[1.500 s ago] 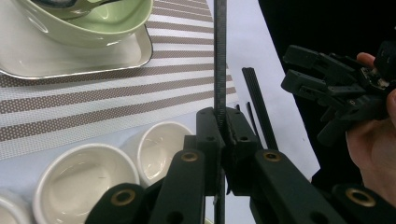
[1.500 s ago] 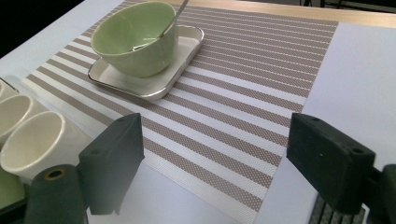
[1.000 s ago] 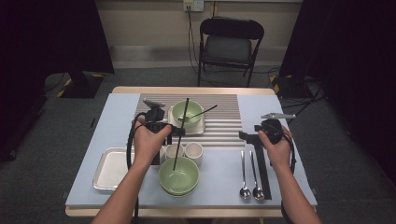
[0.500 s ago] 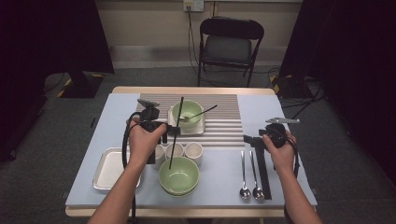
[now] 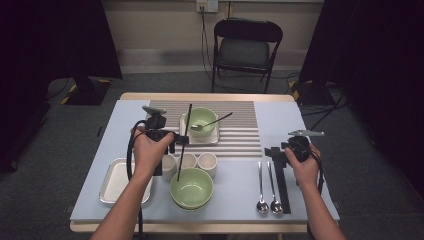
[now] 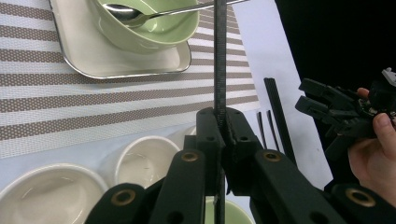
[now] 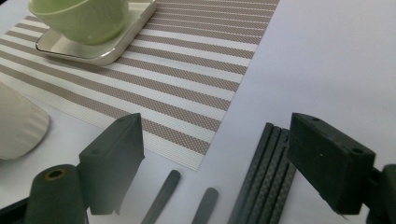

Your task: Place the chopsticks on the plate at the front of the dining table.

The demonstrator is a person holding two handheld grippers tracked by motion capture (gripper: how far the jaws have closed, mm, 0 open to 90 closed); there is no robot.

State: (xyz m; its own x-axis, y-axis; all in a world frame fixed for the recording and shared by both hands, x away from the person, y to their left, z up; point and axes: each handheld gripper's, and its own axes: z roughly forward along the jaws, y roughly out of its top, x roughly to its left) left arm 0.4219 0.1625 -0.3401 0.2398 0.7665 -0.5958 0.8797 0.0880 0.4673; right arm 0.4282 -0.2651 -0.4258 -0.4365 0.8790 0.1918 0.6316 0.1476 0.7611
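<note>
Toward the left half of the table, left gripper clenched on one black chopstick, held above the white cups and the near green bowl; chopstick gripped near its middle, standing steeply, upper end reaching over the striped mat, lower end hanging over the near bowl's rim. Seen along the left gripper's own jaws: chopstick pinched between the pads, running straight up past the small tray and the far green bowl, a spoon resting inside that bowl. Near the right edge of the table, right gripper released, jaws wide apart, hovering low over the far ends of the remaining black chopsticks; nothing between the pads. In the right gripper view, chopstick bundle lying flat on the pale table surface, just inside the right jaw, not touched. Two spoons lying side by side just left of the bundle, bowls toward the near edge. Empty metal tray at the near left corner, partly under the left forearm.
</note>
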